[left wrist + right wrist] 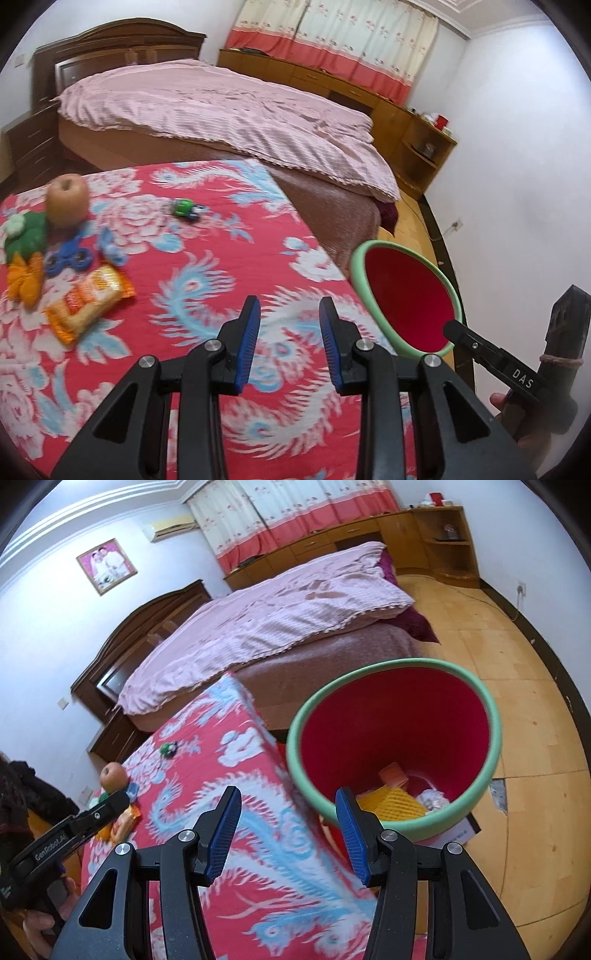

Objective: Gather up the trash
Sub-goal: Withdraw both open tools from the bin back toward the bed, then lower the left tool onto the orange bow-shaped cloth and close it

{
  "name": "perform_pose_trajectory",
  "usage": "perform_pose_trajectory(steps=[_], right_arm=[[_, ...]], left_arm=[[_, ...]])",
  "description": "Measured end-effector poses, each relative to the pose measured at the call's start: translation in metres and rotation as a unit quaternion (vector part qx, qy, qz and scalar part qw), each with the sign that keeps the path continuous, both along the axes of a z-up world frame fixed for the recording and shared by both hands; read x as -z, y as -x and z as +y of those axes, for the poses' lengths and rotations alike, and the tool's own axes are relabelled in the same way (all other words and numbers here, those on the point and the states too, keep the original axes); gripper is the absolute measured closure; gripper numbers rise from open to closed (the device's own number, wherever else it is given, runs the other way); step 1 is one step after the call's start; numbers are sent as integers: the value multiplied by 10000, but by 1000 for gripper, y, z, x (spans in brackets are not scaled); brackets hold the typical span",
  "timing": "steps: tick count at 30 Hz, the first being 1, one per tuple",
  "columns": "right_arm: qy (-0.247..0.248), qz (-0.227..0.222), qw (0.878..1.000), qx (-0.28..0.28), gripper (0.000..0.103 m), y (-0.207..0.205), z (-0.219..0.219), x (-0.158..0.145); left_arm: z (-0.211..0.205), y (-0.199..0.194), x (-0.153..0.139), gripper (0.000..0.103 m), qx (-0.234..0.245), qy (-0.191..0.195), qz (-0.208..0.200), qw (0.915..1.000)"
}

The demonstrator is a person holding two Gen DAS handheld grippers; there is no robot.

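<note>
A wide bed under a rumpled pink striped quilt (pixel 221 107) fills the far side of the room, with a dark wooden headboard (pixel 147 624), a honey-coloured cabinet run (pixel 332 81) below red-and-cream curtains (pixel 332 33), and tan floor tiles (pixel 517 686). Nearer stands the worktop, draped in a red cloth with blue-and-white phoenix print (pixel 207 266). Just off its right edge sits a round red bin with a pale green rim (pixel 391 716), mouth up, holding yellow mesh and crumpled scraps.

By the worktop's left edge lies an orange crinkly snack wrapper (pixel 88 299), its long axis running diagonally toward the far right. Crowded behind it are a brown apple (pixel 67 201), a blue fidget spinner (pixel 70 254) and a green plush (pixel 26 236); a small green toy car (pixel 186 208) sits apart.

The left claw (pixel 289 341) hangs over bare cloth, released and gripping nothing. The right claw (pixel 288 832), likewise spread apart, hovers at the worktop's right edge beside the bin.
</note>
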State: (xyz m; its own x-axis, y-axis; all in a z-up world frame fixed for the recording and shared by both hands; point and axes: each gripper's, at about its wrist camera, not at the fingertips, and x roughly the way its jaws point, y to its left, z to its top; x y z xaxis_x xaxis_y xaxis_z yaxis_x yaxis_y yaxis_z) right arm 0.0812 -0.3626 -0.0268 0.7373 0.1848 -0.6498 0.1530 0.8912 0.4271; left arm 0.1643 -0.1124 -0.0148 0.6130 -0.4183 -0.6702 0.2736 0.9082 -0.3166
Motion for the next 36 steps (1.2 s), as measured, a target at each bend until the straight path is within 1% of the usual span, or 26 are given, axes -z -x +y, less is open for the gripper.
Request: perform_pose_trajectory(steps=[8, 19, 26, 30, 32, 34, 35, 36], right_arm=[[81, 31, 9994, -323, 48, -9, 37, -4], [237, 161, 9977, -621, 48, -21, 84, -3], [365, 270, 9965, -700, 47, -26, 102, -1], [427, 338, 9958, -740, 47, -32, 111, 2], [459, 365, 9953, -766, 47, -35, 114, 3], [464, 390, 9950, -791, 47, -39, 118, 5], [467, 407, 9948, -811, 47, -41, 119, 6], [471, 420, 9946, -828, 47, -42, 120, 6]], left_arm=[[58, -1, -4, 71, -531, -53, -65, 9986], [143, -12, 5, 71, -1231, -275, -1, 9920], [185, -30, 25, 71, -1596, -364, 242, 9862], [200, -39, 39, 71, -1753, -213, 444, 9833], [206, -42, 44, 71, -1841, -200, 492, 9815], [209, -46, 49, 63, -1959, -270, 524, 9788], [211, -48, 51, 56, -2027, -323, 533, 9773], [212, -51, 52, 54, -2079, -370, 536, 9760]])
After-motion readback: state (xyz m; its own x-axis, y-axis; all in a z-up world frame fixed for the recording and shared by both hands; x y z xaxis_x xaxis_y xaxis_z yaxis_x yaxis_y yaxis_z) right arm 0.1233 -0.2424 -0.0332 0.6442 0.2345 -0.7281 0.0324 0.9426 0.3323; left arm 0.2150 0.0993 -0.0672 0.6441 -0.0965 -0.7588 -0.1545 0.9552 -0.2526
